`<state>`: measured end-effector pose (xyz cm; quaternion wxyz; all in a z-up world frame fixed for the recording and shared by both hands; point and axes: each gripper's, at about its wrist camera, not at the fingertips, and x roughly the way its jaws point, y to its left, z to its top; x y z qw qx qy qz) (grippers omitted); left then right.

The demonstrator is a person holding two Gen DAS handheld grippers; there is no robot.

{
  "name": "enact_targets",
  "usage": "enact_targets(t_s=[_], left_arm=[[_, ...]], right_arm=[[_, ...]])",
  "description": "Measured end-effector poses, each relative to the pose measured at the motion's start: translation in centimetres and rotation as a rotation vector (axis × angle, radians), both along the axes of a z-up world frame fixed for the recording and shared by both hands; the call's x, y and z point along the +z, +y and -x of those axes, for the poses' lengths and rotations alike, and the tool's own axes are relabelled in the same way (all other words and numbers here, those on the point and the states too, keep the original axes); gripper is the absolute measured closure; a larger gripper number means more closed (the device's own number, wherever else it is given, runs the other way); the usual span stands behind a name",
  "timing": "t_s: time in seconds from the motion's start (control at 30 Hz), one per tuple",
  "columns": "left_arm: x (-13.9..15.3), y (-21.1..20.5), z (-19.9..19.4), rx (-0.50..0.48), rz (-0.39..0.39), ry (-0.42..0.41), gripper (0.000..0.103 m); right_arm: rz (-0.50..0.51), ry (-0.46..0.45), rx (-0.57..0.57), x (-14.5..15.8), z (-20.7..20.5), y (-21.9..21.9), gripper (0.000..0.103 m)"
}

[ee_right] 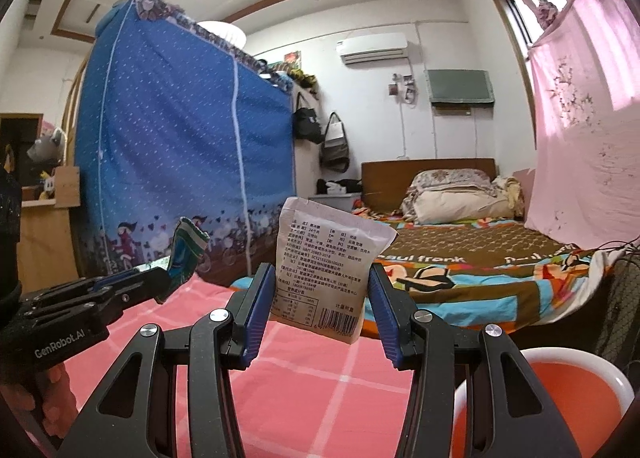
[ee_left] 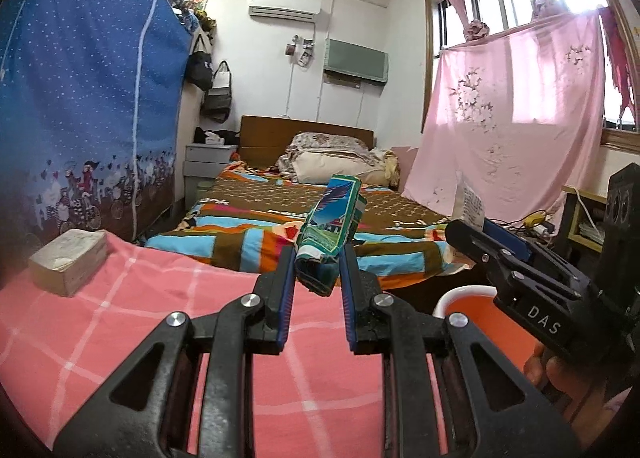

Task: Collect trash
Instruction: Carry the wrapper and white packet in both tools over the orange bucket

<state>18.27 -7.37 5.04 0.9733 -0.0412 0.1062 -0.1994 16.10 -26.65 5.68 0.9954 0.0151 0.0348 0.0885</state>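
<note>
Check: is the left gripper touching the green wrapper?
Touching. In the left wrist view, both pads of the left gripper press the green wrapper, held off the pink cloth.

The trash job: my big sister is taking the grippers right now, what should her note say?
Left hand-held gripper: shut on the green-blue wrapper, held up above the pink checked cloth.
Right hand-held gripper: shut on the white packet, also lifted.
Orange bin with a white rim sits low on the right, beside the pink cloth.
Done: both pieces are picked up.
Left: probably drop both into the bin. A pale block stays on the cloth; I cannot tell if it is trash.
</note>
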Motion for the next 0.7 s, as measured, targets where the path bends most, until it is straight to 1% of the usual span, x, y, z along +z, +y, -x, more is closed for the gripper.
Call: enact_targets(t_s=[0.27,0.7], left_arm=[[0.7,-3.3,0.7,-0.059,-0.017,-0.022,0.078],[1.0,-8.0,1.9,-0.144,-0.061,-0.029,0.078]], right_arm=[[-0.025,-0.017,-0.057,0.6,0.9,-2.4,0.058],[-0.048,-0.005,-0.150,0.1,3.2,-7.0,0.057]])
